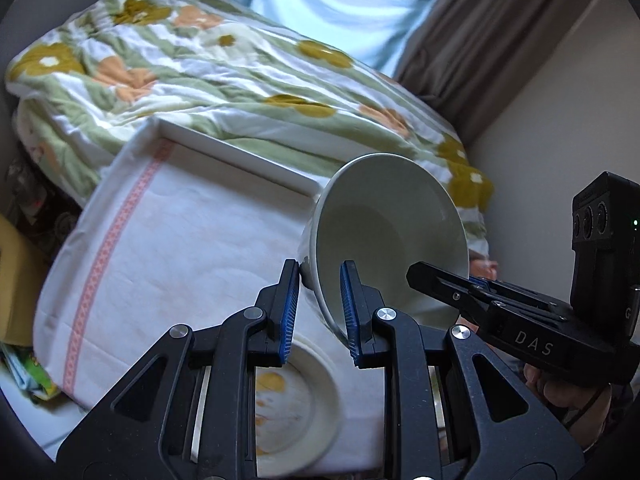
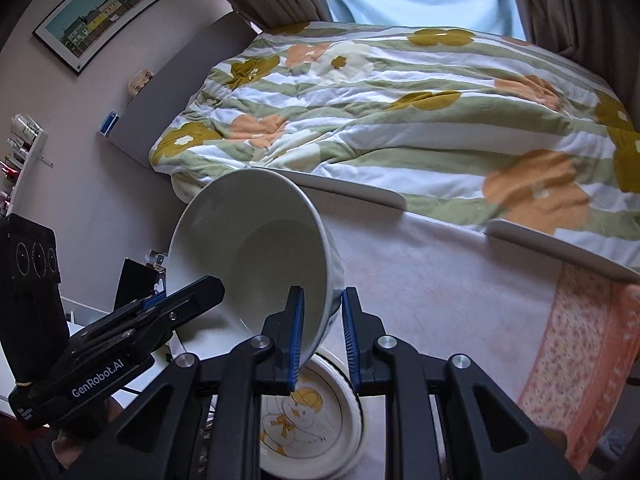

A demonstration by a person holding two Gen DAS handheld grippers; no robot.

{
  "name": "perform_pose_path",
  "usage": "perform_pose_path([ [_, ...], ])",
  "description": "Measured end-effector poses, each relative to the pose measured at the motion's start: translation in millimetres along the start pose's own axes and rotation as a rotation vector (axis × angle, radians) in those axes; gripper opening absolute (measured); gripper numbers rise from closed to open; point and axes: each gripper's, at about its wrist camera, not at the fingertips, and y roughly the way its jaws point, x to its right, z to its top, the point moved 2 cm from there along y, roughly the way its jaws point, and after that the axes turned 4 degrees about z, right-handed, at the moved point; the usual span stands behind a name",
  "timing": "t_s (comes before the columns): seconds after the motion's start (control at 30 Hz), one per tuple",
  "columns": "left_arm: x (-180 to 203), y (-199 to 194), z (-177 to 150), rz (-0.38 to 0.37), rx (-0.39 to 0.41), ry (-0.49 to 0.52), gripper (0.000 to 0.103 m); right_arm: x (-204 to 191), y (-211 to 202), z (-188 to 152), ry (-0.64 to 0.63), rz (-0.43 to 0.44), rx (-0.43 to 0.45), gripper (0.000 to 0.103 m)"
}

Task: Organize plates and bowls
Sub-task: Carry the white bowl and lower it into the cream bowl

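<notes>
White bowl (image 1: 390,236), duck-print plate (image 2: 308,412), quilt (image 2: 400,112) w/ green stripes & orange/mustard flowers

Your plate (image 1: 296,404) sits half behind the left tongs (image 1: 320,312) in the left wrist view; its print is a yellow smear there, unreadable. In the right wrist view the right tongs (image 2: 320,336) cover the plate's upper rim and sides. The bowl (image 1: 384,232) hides the desk (image 1: 180,240) corner behind it, and its near wall is buried between the pads in both views. The person's hand (image 1: 568,396) is mostly behind the other tool's body. Small items on the wall shelf (image 2: 20,148) are too small to identify. The quilt (image 1: 200,64) is motion-blurred.
</notes>
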Motion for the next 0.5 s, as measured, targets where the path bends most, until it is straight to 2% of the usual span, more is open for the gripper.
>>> perform_pose_path([
  [0.3, 95, 2, -62, -0.09, -0.071, 0.139, 0.019, 60, -78, -73, 0.121, -0.091, 0.087, 0.017],
  [0.5, 137, 17, -103, -0.115, -0.134, 0.207, 0.019, 89, -100, -113, 0.197, -0.13, 0.106, 0.017],
])
